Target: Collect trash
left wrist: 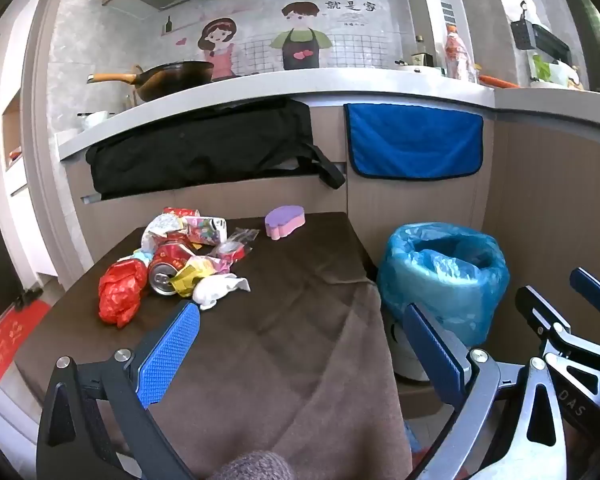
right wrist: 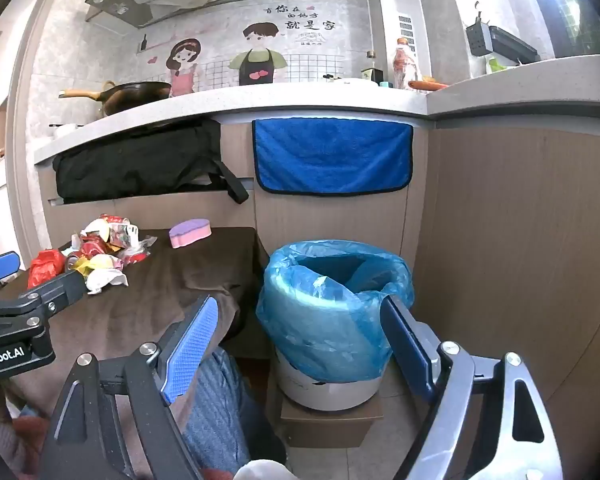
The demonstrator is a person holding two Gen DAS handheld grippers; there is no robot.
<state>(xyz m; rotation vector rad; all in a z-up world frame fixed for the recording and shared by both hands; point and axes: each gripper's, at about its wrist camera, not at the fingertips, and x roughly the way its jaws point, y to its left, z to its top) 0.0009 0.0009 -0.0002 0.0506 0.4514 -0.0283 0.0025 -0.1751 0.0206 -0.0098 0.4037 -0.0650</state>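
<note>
Trash [left wrist: 180,258] sits heaped at the desk's [left wrist: 284,280] far-left corner, nothing collected yet. Both my left tongs [left wrist: 304,344] and right tongs [right wrist: 300,344] gape empty; next I reach left for the white wad [left wrist: 218,288], then the bin [right wrist: 336,304].

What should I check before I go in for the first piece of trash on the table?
1. Left gripper open and empty: ok, nothing between its blue pads.
2. Right gripper open and empty: ok.
3. Trash pile within view and uncovered: ok, it lies at the far left of the brown cloth.
4. Nearest pieces free to pick: ok, the white crumpled paper and red plastic bag lie at the pile's near edge.
5. Bin ready: ok, mouth open, blue liner in place, standing beside the table.
6. Purple sponge counts as trash: cannot tell; it sits apart from the pile.
</note>
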